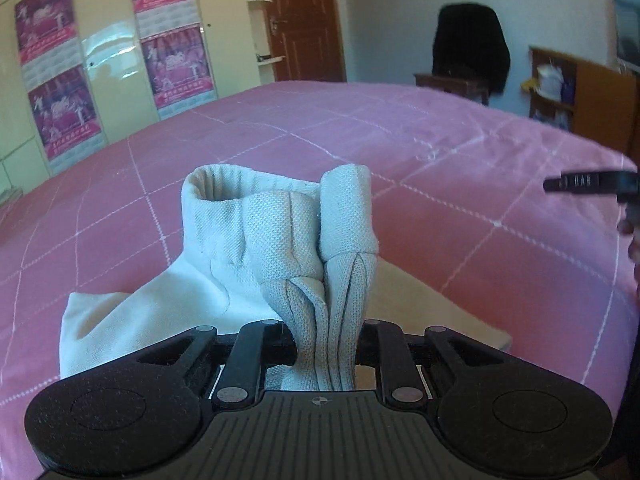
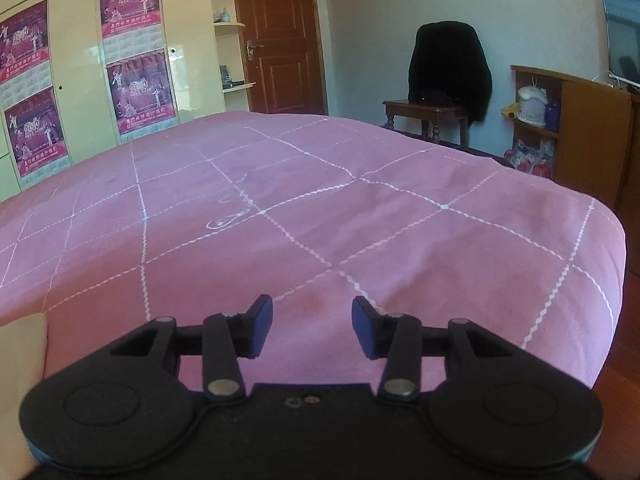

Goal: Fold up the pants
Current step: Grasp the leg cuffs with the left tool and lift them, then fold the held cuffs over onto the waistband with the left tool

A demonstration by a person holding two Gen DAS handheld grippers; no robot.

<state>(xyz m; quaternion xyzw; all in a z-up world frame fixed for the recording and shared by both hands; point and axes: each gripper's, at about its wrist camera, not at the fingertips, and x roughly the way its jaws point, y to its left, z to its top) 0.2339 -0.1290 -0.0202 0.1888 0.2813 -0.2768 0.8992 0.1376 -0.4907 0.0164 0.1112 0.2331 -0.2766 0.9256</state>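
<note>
Pants (image 1: 280,240) of pale cream cotton sit bunched in the left gripper (image 1: 326,350), whose jaws are clamped on a gathered wad of ribbed knit fabric. Above the grip the cloth rises in two rounded humps, one showing an open ribbed cuff, the weave coarse and waffle-like. A smoother flap trails down to the left onto the pink bedspread (image 1: 440,152), which is crossed by white stitched diamonds. In the right wrist view, the right gripper (image 2: 312,328) hangs above the bedspread (image 2: 280,184) with its jaws apart and nothing between them; a sliver of cream cloth (image 2: 22,344) shows at the left edge.
</note>
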